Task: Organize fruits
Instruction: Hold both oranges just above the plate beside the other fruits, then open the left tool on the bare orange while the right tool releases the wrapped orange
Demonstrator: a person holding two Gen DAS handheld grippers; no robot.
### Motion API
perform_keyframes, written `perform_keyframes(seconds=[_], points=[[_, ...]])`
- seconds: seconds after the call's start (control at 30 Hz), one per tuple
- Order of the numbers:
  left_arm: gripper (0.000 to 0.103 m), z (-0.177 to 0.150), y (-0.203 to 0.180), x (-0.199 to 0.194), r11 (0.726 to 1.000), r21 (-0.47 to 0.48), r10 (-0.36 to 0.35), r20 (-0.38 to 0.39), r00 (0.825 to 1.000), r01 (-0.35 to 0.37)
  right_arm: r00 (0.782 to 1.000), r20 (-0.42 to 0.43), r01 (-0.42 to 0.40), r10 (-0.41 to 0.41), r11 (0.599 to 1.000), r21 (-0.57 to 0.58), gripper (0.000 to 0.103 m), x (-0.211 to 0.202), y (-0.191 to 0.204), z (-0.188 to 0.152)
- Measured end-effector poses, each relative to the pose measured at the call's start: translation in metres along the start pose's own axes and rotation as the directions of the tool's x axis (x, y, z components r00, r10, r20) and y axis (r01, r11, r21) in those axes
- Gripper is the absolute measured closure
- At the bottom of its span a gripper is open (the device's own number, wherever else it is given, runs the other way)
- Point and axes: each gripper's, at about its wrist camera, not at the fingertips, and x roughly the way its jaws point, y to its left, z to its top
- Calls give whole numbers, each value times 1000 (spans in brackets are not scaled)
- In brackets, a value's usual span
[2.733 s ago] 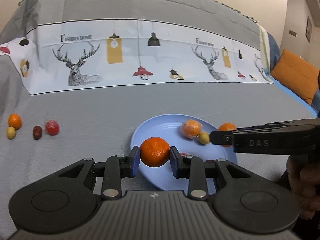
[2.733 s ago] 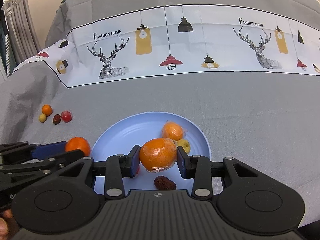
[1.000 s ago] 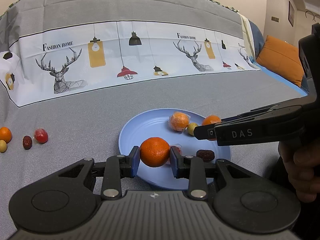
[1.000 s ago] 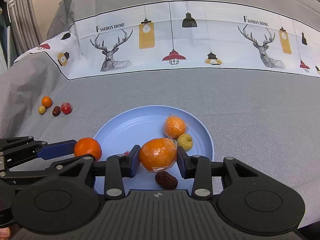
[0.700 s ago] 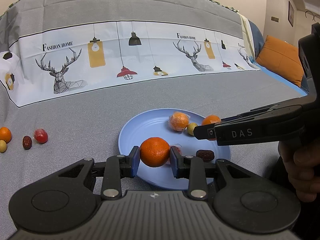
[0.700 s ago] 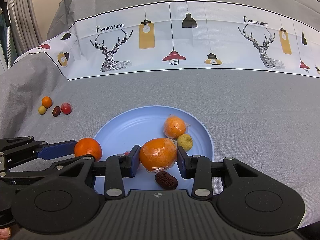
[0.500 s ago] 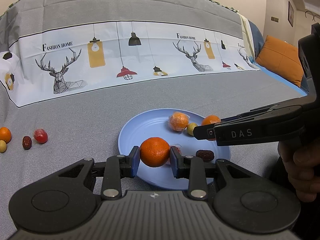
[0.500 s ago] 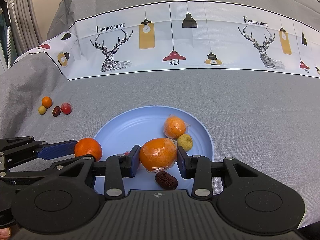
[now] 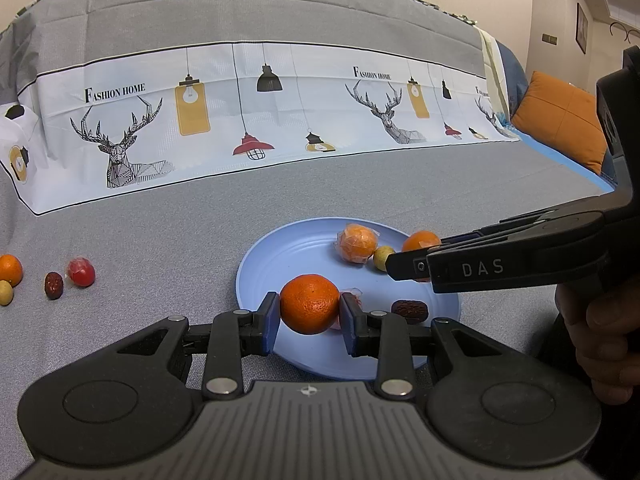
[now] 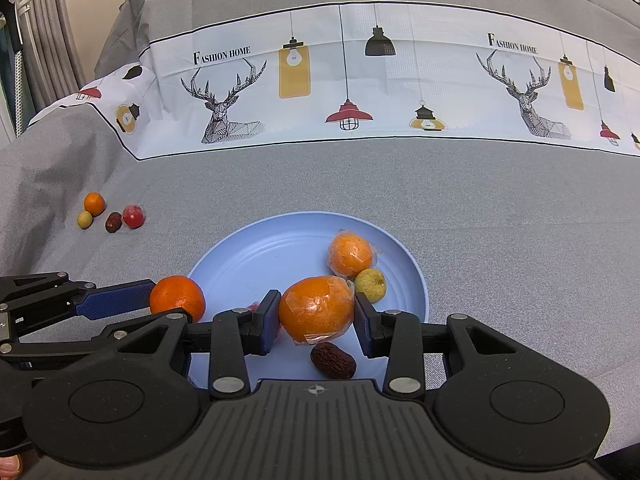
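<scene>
**Two oranges held over the blue plate**

A bare orange (image 9: 309,304) is clamped between the pads of the left claw (image 9: 309,322), above the near left part of the plate (image 9: 256,276). In the right wrist view the same orange (image 10: 177,298) is seen at the plate's left rim (image 10: 208,264), at the tip of the left claw's blue finger (image 10: 116,302).

A wrapped orange (image 10: 317,310) is gripped by the right claw (image 10: 316,320), its film creased against both pads, above the near middle of the plate. From the left wrist view only part of this orange (image 9: 420,240) is seen behind the right claw's finger (image 9: 416,266); the hand (image 9: 604,340) holding that claw is visible at the right edge.

On the plate, a second wrapped orange (image 10: 350,255) is lying toward the far right, with a small yellow-green fruit (image 10: 370,285) touching it. A brown date (image 10: 333,361) is lying at the near edge, and a scrap of red wrapper (image 10: 253,306) is partly hidden behind the right claw's left pad.

The plate is set on a grey bedcover (image 10: 500,208) with a printed white band. Well to the left, four small fruits are grouped on the cover: a small orange (image 10: 94,203), a yellow-green one (image 10: 84,219), a date (image 10: 113,222) and a red wrapped one (image 10: 133,216).
</scene>
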Motion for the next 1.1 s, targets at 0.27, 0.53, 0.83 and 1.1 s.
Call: perform_keyframes(seconds=[0.27,0.53,0.83,1.1], points=[[68,0,0,0,1000,0,0,1,1000,0,1000,0,0,0,1000,0,63,0,0,0],[68,0,0,0,1000,0,1,0,1000,-1,1000,0,1,-1,1000,1,63,0,0,0],[68,0,1,0,1000,-1,1,1,1000,-1,1000,0,1,-1,1000,1,63,0,0,0],[49,1,3,0,999,-30,22,1,1000,-22,1000,-15,25,-25,1000,1,42,2,1,0]])
